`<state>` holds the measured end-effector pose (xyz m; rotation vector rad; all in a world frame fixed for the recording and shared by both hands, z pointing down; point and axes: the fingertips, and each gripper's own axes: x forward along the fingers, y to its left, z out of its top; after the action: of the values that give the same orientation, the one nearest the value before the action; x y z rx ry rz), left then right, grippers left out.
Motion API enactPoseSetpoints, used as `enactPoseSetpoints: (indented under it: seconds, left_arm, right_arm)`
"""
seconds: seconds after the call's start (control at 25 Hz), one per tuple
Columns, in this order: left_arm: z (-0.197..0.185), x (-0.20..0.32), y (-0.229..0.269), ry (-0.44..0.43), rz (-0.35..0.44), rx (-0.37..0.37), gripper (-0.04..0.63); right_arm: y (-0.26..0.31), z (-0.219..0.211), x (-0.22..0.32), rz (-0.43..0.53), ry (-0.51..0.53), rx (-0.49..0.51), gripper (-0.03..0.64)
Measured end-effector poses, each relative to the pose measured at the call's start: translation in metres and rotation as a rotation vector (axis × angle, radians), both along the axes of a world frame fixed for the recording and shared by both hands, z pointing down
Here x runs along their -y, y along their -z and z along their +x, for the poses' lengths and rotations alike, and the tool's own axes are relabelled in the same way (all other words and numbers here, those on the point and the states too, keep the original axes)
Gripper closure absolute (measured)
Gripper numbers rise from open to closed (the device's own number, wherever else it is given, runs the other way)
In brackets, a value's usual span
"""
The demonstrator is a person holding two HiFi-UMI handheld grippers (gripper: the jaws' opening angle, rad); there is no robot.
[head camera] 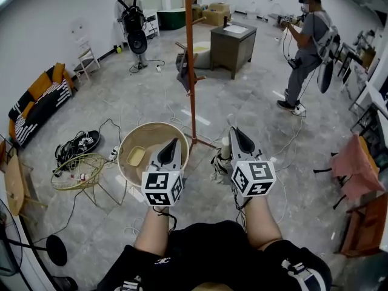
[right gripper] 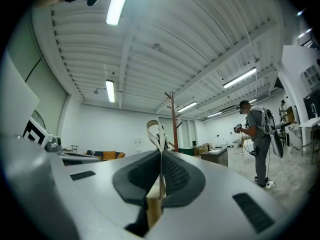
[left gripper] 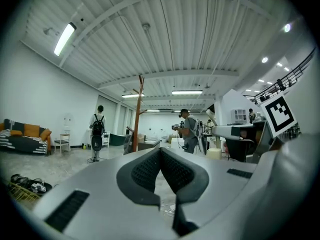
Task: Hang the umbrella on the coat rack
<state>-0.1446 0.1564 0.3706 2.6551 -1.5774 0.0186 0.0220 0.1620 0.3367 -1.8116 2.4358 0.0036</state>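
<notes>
Squarely ahead of my right claw [right gripper: 161, 156], a little to its left, stands the coat rack [head camera: 191, 71], well apart from it. The claw is clamped on the umbrella's beige wrist strap [right gripper: 156, 133], whose loop rises just above the jaws. The pale handle [head camera: 225, 147] sits beside the jaw tips, and the folded umbrella [head camera: 217, 168] hangs below them. My left claw [head camera: 173, 143], off to the right claw's left, is closed on nothing. To do this carry well, I judge, I should grip firmly, bring the claw up to the pole, lift the loop above an upturned peg [head camera: 200, 19] and lower it over, letting go only once the strap bears the weight.
</notes>
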Motion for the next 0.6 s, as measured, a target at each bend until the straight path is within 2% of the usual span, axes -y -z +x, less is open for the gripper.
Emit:
enactPoseSetpoints:
  seconds: [0.32,0.6]
  left_arm:
    - [-0.012,0.024,-0.012,-0.065,-0.013,-0.006,0.577]
    - [-0.022,0.058,-0.024,-0.044,-0.024,0.000,0.577]
  right_arm:
    - [-0.018,-0.024,0.021,-0.042,-0.025,-0.010,0.595]
    - [-0.021,-0.031,0.061,-0.032,-0.008,-0.008,0.595]
